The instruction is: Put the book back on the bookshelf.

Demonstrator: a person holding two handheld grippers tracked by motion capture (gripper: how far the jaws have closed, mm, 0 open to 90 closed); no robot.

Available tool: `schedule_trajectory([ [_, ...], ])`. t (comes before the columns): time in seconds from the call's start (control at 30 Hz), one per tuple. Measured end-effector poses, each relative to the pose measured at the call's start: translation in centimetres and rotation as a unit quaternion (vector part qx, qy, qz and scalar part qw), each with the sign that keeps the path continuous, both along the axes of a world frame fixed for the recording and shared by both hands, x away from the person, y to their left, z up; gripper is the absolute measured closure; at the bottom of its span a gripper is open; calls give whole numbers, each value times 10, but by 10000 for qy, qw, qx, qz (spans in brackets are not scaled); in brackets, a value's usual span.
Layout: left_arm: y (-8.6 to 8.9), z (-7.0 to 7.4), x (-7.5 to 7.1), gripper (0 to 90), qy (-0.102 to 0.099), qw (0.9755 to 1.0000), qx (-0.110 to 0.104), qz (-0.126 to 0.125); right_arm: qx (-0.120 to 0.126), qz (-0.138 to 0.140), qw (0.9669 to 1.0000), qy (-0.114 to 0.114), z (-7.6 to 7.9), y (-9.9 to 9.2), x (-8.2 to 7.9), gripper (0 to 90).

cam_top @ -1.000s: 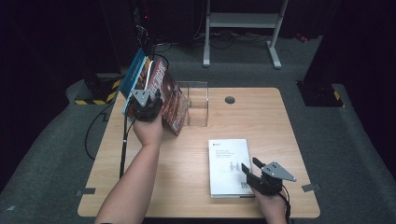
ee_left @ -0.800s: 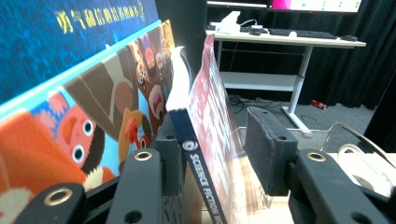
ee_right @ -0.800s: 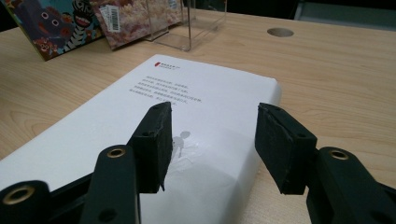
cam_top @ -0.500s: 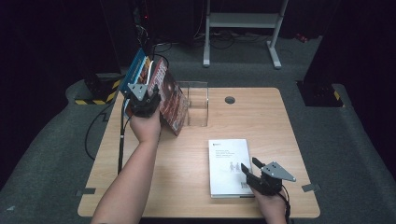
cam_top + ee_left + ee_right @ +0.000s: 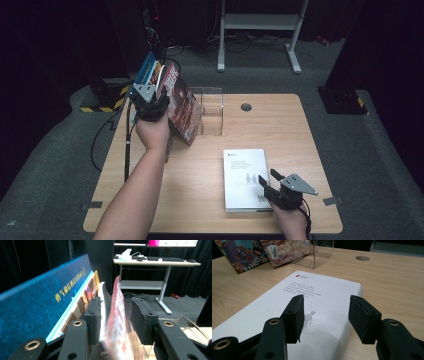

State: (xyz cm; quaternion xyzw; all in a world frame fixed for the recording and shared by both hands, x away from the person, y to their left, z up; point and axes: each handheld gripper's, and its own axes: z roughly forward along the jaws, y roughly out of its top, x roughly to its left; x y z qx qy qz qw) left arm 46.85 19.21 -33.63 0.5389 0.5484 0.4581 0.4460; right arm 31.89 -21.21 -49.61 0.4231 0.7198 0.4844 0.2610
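My left gripper point(image 5: 152, 95) is raised over the table's far left and shut on a red-covered book point(image 5: 182, 107) that tilts to the right. In the left gripper view the red book point(image 5: 118, 322) and its white pages stand between the jaws of the left gripper point(image 5: 116, 302). A blue book point(image 5: 37, 307) leans just outside the left jaw, and it is seen again point(image 5: 146, 70) behind the hand. My right gripper point(image 5: 268, 178) rests low at the front right, open, by the near edge of a white book point(image 5: 245, 175) lying flat. The white book's cover point(image 5: 319, 287) stretches ahead of the right gripper point(image 5: 327, 302).
A clear acrylic stand point(image 5: 210, 107) sits at the back of the wooden table point(image 5: 280, 130), beside a round cable hole point(image 5: 245, 106). A colourful picture book point(image 5: 239, 252) and a barcoded book point(image 5: 279, 252) lean by the stand. A white desk frame point(image 5: 260, 22) stands beyond.
The left hand has risen a little, carrying the red book and the books beside it upward. The right gripper and the white book have stayed put.
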Motion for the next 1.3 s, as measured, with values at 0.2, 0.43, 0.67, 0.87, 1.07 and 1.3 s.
schedule_trajectory([
  [0.2,-2,8,-1,596,-70,9999,88,-6,-5,7,10000,-3,0,0,0,463],
  [0.43,-4,11,0,593,-52,9999,62,-85,5,13,10000,2,-1,0,0,462],
  [0.67,-6,10,1,590,28,9998,54,-167,0,13,10000,14,-1,0,0,462],
  [0.87,-6,10,0,589,40,9998,94,-190,12,10,10000,7,-1,0,0,459],
  [1.07,-7,7,-1,583,64,9996,128,-244,2,13,10000,17,-1,0,0,457],
  [1.3,-7,2,-2,557,160,9991,134,-363,6,17,10000,25,-1,-1,0,453],
])
